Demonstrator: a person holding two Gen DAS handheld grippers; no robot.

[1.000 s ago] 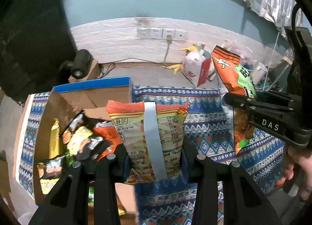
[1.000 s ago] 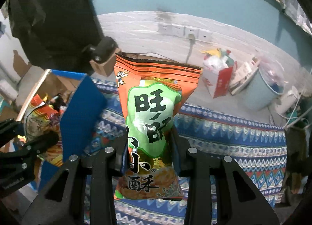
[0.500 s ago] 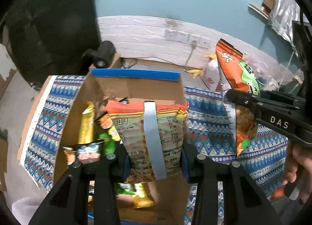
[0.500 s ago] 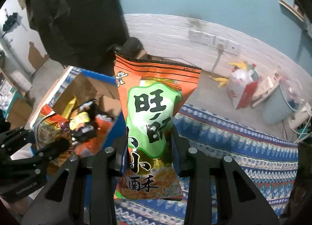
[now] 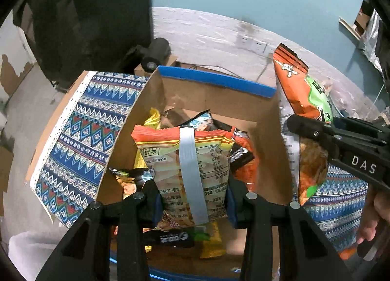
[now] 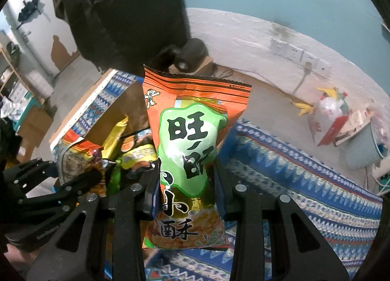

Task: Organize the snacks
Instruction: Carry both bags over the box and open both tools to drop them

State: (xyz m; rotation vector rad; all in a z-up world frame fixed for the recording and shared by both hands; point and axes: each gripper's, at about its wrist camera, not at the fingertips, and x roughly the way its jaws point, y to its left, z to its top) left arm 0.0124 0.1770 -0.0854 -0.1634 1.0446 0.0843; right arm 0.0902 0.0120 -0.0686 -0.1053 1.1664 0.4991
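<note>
My left gripper (image 5: 192,201) is shut on an orange and yellow snack bag (image 5: 185,166) with a silver back seam, held upright over an open cardboard box (image 5: 217,100) with blue outer walls. Several snack packets (image 5: 241,154) lie inside the box. My right gripper (image 6: 186,195) is shut on an orange and green snack bag (image 6: 192,139) with large black characters. That bag (image 5: 304,100) and the right gripper (image 5: 316,135) also show at the right of the left wrist view, just beyond the box's right wall. The left gripper (image 6: 73,183) with its bag (image 6: 73,156) appears at the left of the right wrist view.
A blue patterned cloth (image 6: 304,183) covers the table under the box. Behind stand a black round device (image 5: 156,54), a dark cabinet (image 5: 97,20) and a wall with sockets (image 6: 299,57). On the floor lie a red and white carton (image 6: 331,120) and a pale blue bin (image 6: 365,144).
Both grippers have carried their bags leftward: the left bag now hangs above the box interior, and the right bag has come up beside the box's right wall. Neither grip has altered.
</note>
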